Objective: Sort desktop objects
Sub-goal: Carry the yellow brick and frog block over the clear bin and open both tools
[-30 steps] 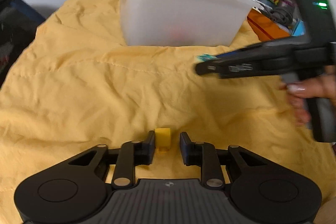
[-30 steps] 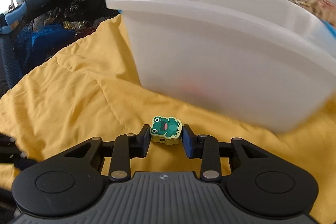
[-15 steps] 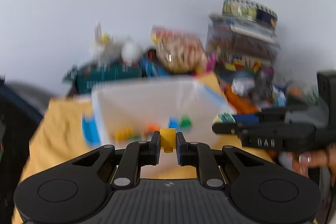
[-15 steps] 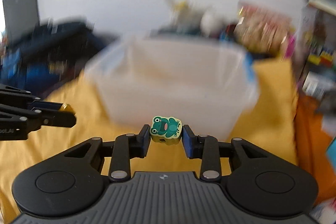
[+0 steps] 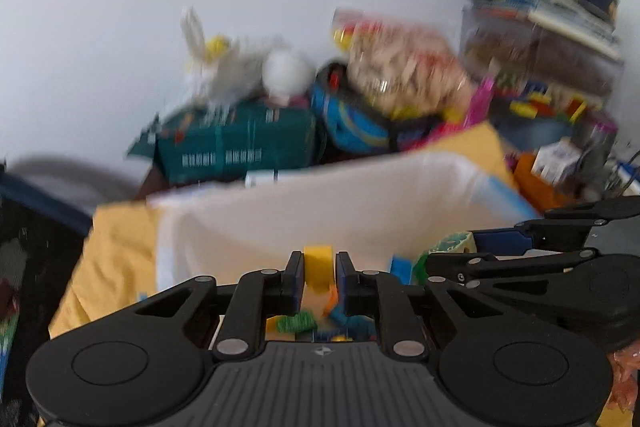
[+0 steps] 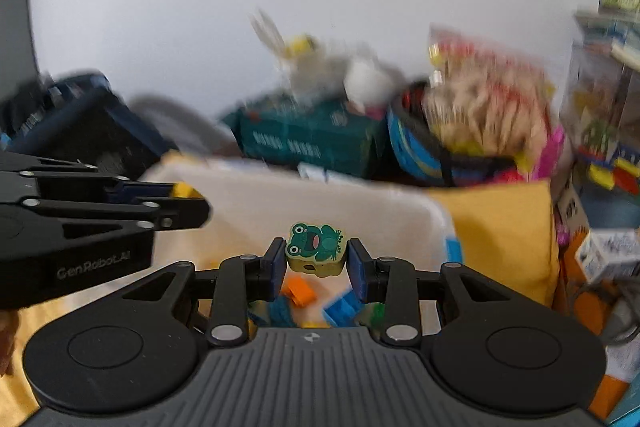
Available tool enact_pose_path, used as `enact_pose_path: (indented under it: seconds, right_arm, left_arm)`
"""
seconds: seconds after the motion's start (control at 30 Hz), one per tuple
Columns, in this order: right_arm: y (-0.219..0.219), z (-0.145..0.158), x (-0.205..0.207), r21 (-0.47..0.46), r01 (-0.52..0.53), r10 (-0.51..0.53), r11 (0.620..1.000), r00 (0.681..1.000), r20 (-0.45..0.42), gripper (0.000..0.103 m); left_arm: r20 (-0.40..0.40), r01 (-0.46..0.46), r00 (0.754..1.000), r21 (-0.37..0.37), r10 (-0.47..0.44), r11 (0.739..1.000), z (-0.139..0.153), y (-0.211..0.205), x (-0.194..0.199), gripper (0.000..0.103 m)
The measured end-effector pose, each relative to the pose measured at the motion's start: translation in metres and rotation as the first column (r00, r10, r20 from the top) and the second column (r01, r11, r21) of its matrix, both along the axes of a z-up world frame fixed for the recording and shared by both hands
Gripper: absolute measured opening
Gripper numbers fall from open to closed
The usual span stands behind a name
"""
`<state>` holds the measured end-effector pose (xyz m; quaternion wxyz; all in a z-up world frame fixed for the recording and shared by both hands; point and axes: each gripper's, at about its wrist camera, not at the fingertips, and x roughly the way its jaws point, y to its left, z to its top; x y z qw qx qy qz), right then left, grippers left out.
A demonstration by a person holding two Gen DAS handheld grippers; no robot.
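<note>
My left gripper (image 5: 318, 273) is shut on a small yellow block (image 5: 317, 269) and holds it over the open white plastic bin (image 5: 360, 183). My right gripper (image 6: 316, 261) is shut on a green frog block (image 6: 316, 249) and holds it over the same bin (image 6: 320, 195). Several coloured bricks (image 6: 304, 297) lie on the bin floor below both grippers. The right gripper shows at the right of the left wrist view (image 5: 448, 251). The left gripper shows at the left of the right wrist view (image 6: 188, 203).
The bin stands on a yellow cloth (image 6: 500, 227). Behind it are a green box (image 5: 236, 143), a white plush toy (image 5: 240, 67), a bag of wooden pieces (image 5: 404, 71) and stacked clutter (image 5: 552, 59) at the right. A dark bag (image 6: 80, 123) sits at the left.
Both grippers have lifted their blocks off the cloth and moved forward over the bin's opening. The bin's inside with its bricks now lies under the fingers.
</note>
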<state>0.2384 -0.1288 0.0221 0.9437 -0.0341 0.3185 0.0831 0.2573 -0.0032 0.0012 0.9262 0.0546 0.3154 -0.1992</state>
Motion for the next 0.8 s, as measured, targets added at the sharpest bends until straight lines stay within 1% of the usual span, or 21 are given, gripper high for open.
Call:
enact_pose_path:
  seconds: [0.07, 0.1, 0.13, 0.17, 0.2, 0.23, 0.27, 0.3, 0.33, 0.37, 0.4, 0.43, 0.47, 0.5, 0.53, 0.6, 0.63, 0.67, 0.7, 0.77, 0.8]
  right_arm:
    - [-0.006, -0.019, 0.010, 0.016, 0.026, -0.025, 1.000, 0.996, -0.088, 0.037]
    - [-0.009, -0.025, 0.012, 0.032, 0.035, -0.031, 0.999, 0.993, -0.115, 0.038]
    - [-0.011, -0.029, 0.012, 0.038, 0.037, -0.032, 0.999, 0.991, -0.134, 0.039]
    - [-0.013, -0.030, 0.010, 0.039, 0.037, -0.031, 0.999, 0.991, -0.132, 0.042]
    - [-0.014, -0.028, 0.007, 0.034, 0.034, -0.030, 0.999, 0.992, -0.119, 0.047]
    - [-0.015, -0.025, 0.006, 0.025, 0.036, -0.033, 0.999, 0.994, -0.107, 0.049]
    - [-0.016, -0.021, 0.004, 0.024, 0.040, -0.038, 0.999, 0.995, -0.096, 0.053]
    - [-0.019, -0.015, 0.003, 0.033, 0.043, -0.040, 0.999, 0.996, -0.083, 0.054]
    - [-0.020, -0.007, 0.002, 0.041, 0.041, -0.038, 0.998, 0.997, -0.071, 0.054]
    - [-0.022, 0.000, 0.000, 0.040, 0.035, -0.033, 0.999, 0.998, -0.054, 0.058]
    - [-0.022, 0.007, -0.004, 0.031, 0.028, -0.027, 0.999, 0.999, -0.036, 0.066]
    - [-0.022, 0.015, -0.008, 0.015, 0.018, -0.018, 1.000, 1.000, -0.016, 0.070]
    - [-0.022, 0.021, -0.010, 0.001, 0.010, -0.010, 1.000, 1.000, 0.000, 0.075]
    - [-0.022, 0.027, -0.014, -0.017, 0.003, -0.003, 1.000, 1.000, 0.019, 0.079]
    - [-0.021, 0.033, -0.017, -0.038, -0.003, 0.004, 0.999, 0.999, 0.033, 0.082]
    - [-0.019, 0.042, -0.016, -0.065, -0.018, 0.020, 0.998, 0.999, 0.029, 0.090]
    - [-0.019, 0.045, -0.016, -0.072, -0.026, 0.027, 0.997, 0.999, 0.020, 0.091]
    - [-0.019, 0.047, -0.015, -0.071, -0.026, 0.027, 0.997, 1.000, 0.011, 0.092]
    - [-0.019, 0.049, -0.012, -0.073, -0.020, 0.019, 0.997, 1.000, -0.004, 0.095]
    - [-0.017, 0.049, -0.005, -0.092, -0.019, 0.014, 0.996, 0.998, -0.064, 0.102]
    - [-0.015, 0.047, -0.002, -0.101, -0.031, 0.021, 0.994, 0.995, -0.098, 0.102]
  left_arm:
    - [-0.031, -0.008, 1.000, -0.002, 0.007, 1.000, -0.007, 0.002, -0.004, 0.044]
    - [-0.029, -0.004, 1.000, -0.008, 0.004, 1.000, -0.008, 0.004, -0.008, 0.048]
    - [-0.026, -0.005, 1.000, -0.009, 0.004, 1.000, -0.006, 0.005, -0.011, 0.059]
    - [-0.020, -0.012, 1.000, -0.008, 0.011, 1.000, -0.002, 0.006, -0.014, 0.067]
    - [-0.010, -0.025, 1.000, -0.006, 0.025, 1.000, 0.004, 0.007, -0.018, 0.068]
    - [0.014, -0.047, 0.999, 0.004, 0.047, 0.999, 0.011, 0.009, -0.025, 0.068]
    - [0.052, -0.068, 0.996, 0.019, 0.067, 0.998, 0.019, 0.010, -0.032, 0.069]
    - [0.096, -0.092, 0.991, 0.038, 0.088, 0.995, 0.025, 0.008, -0.039, 0.071]
    - [0.161, -0.134, 0.980, 0.071, 0.121, 0.988, 0.033, 0.007, -0.050, 0.075]
    - [0.223, -0.174, 0.964, 0.103, 0.148, 0.979, 0.040, 0.005, -0.060, 0.077]
    - [0.291, -0.207, 0.943, 0.124, 0.164, 0.971, 0.047, 0.002, -0.072, 0.079]
    - [0.356, -0.236, 0.917, 0.126, 0.178, 0.964, 0.054, 0.000, -0.084, 0.084]
    - [0.398, -0.263, 0.895, 0.110, 0.201, 0.958, 0.060, 0.000, -0.095, 0.088]
    - [0.409, -0.273, 0.887, 0.084, 0.216, 0.958, 0.066, 0.001, -0.101, 0.089]
    - [0.397, -0.262, 0.891, 0.055, 0.219, 0.964, 0.071, 0.004, -0.105, 0.091]
    - [0.323, -0.209, 0.928, 0.037, 0.186, 0.977, 0.079, 0.006, -0.102, 0.091]
    - [0.267, -0.183, 0.950, 0.052, 0.163, 0.982, 0.082, 0.004, -0.096, 0.091]
    - [0.229, -0.175, 0.961, 0.075, 0.154, 0.982, 0.082, 0.002, -0.091, 0.091]
    - [0.189, -0.170, 0.971, 0.105, 0.148, 0.980, 0.082, -0.002, -0.084, 0.091]
    - [0.163, -0.165, 0.976, 0.140, 0.142, 0.976, 0.080, -0.006, -0.075, 0.091]
    - [0.152, -0.174, 0.977, 0.153, 0.151, 0.973, 0.078, -0.007, -0.071, 0.091]
